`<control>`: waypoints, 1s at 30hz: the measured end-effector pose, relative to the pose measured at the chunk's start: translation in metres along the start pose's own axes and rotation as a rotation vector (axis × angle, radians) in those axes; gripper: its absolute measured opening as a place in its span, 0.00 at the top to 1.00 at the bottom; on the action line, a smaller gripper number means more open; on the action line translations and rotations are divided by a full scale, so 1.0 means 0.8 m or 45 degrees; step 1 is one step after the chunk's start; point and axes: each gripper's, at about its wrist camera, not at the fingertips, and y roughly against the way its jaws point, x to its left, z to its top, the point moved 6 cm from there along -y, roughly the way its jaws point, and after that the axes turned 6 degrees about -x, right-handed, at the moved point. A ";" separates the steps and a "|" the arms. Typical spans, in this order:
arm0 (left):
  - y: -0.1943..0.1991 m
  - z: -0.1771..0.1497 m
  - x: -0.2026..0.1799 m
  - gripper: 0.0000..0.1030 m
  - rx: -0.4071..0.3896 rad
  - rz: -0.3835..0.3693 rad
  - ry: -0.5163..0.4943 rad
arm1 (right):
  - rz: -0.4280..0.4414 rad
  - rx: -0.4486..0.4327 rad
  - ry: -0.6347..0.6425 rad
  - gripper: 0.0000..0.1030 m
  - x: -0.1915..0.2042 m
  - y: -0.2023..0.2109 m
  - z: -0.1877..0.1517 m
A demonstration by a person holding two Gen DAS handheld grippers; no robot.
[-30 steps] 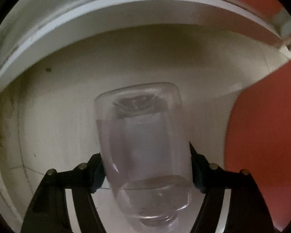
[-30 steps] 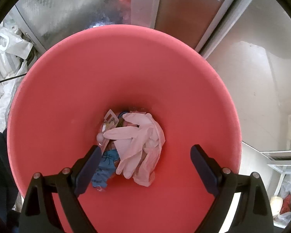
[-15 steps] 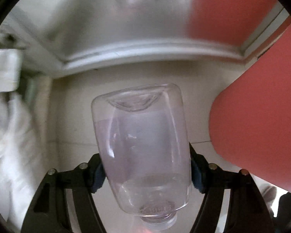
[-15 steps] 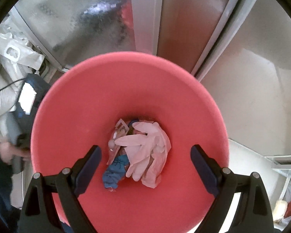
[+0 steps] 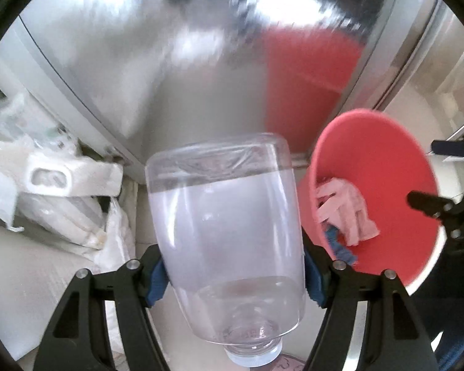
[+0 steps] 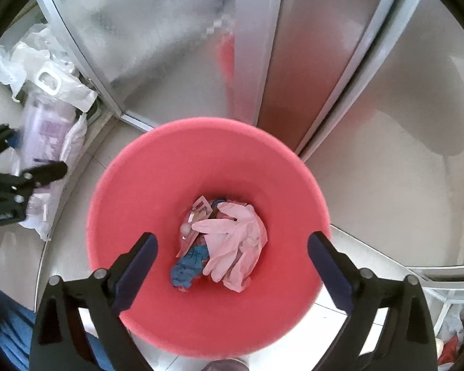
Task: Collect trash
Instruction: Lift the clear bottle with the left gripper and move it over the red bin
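Below, in the left wrist view, the left hand-held gripper (image 5: pixel 235 273) pinches a clear plastic bottle (image 5: pixel 227 238) between its blue pads. The bottle hangs upside down, with its white cap nearest the camera and its base pointing away. It looks empty, though its wall is slightly cloudy.

Just to the right of the bottle stands a red bin (image 5: pixel 389 167) on a pale floor (image 5: pixel 27 290). A pale pink glove (image 5: pixel 345 210) and a scrap of blue material (image 5: pixel 337 242) lie inside it. White plastic bags (image 5: pixel 58 191) are heaped against a frosted metal panel (image 5: pixel 133 49) on the left.

Seen from the right wrist, the right hand-held gripper (image 6: pixel 232 258) hovers directly above the open mouth of the red bin (image 6: pixel 157 191). Its jaws are spreading wider, and nothing sits between them. At the bottom of the bin lie the pink glove (image 6: pixel 232 241), the blue scrap (image 6: pixel 187 267) and some small wrappers. The left hand-held gripper (image 6: pixel 18 182) shows at the left edge of this view, beside the bin and above the white bags (image 6: pixel 55 99).
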 end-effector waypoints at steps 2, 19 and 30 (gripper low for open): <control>0.015 0.008 -0.012 0.34 -0.020 -0.019 -0.013 | 0.006 -0.016 0.013 0.02 -0.002 0.011 0.003; 0.018 0.074 -0.140 0.34 -0.021 -0.336 -0.180 | -0.023 -0.056 -0.134 0.01 -0.051 0.022 -0.013; -0.024 0.078 -0.181 0.33 0.028 -0.407 -0.252 | -0.062 -0.052 -0.232 0.01 -0.082 0.013 -0.034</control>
